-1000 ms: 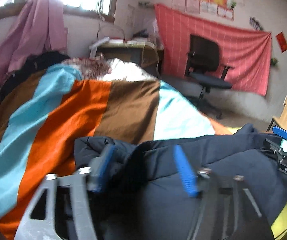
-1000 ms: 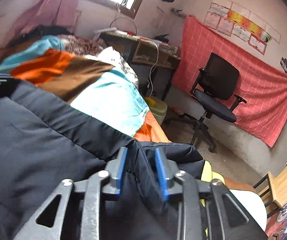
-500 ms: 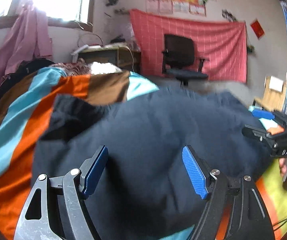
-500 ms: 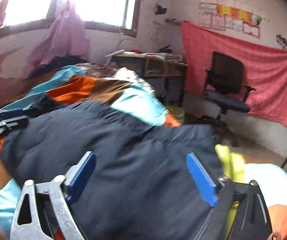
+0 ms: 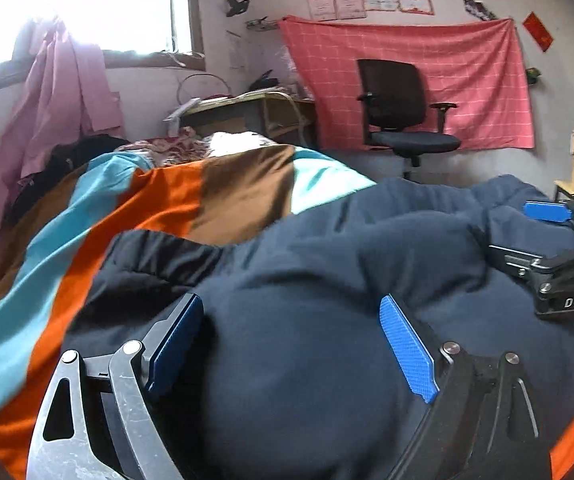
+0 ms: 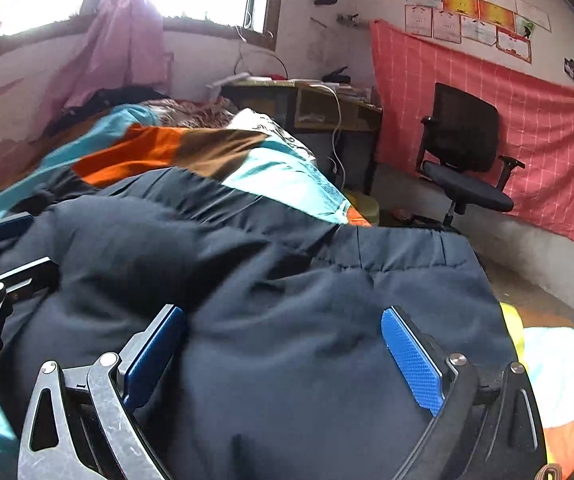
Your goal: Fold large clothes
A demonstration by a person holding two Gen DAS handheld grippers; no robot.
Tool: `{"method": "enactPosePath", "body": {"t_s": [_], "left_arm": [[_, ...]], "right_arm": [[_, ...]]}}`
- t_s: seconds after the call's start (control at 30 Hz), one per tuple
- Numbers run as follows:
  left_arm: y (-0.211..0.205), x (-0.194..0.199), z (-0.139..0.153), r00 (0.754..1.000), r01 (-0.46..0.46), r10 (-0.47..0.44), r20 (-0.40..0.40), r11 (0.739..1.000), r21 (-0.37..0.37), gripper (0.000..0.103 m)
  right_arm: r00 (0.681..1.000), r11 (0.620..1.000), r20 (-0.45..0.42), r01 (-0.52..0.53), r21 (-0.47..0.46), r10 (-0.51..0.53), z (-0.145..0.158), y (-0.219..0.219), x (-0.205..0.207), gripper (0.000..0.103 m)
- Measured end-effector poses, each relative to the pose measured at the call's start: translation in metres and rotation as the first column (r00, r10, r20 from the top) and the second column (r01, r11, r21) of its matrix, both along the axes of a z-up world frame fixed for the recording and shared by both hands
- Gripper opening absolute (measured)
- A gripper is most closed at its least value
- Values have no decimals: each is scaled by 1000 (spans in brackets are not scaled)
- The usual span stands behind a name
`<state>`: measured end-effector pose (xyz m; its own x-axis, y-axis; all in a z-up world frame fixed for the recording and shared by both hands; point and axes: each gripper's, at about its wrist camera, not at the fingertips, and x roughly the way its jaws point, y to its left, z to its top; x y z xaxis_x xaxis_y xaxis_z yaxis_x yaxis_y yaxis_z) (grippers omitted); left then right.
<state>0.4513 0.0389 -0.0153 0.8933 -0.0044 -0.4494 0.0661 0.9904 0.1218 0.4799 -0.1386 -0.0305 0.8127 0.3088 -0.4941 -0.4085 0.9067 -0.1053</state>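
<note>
Seemingly mid-fold: the jacket (image 5: 327,280) lies doubled on the bed (image 5: 147,216), rumpled, further folds likely left. Left gripper (image 5: 295,344) and right gripper (image 6: 283,352) gape wide, holding nothing.

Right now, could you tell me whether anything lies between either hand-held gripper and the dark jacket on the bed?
Nothing visible does. The left hand-held gripper and right hand-held gripper both hang open directly over the dark jacket, which lies on the striped blanket.
</note>
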Motion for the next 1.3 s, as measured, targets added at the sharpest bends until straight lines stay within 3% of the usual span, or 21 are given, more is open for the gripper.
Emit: {"method": "enactPosePath", "body": {"t_s": [0.2,0.4,0.6,0.87,1.07,1.3], "left_arm": [[30,37,-6,996,-79,77,-45,996,-36,88],[36,59,-9,993,-82,78,-94,996,-41,91],[55,82,-12,985,-92,72,-155,988,-122,92],[92,98,-17,976,-122,66,-206,953,-276,92],[105,90,-18,981,-118,56,-187,933,-340,92],[121,80,-16,981,-130,68,-184,927,-351,92]], "right_arm": [[997,999,-75,34,-20,-35,-1,2,47,100],[986,998,-155,62,-23,-65,-6,-4,86,102],[975,998,-215,60,7,-57,-12,-10,114,103],[960,991,-279,50,120,-15,-21,-25,137,103],[962,975,-274,50,218,12,-25,-36,137,103],[966,950,-254,38,309,44,-26,-50,130,103]]}}
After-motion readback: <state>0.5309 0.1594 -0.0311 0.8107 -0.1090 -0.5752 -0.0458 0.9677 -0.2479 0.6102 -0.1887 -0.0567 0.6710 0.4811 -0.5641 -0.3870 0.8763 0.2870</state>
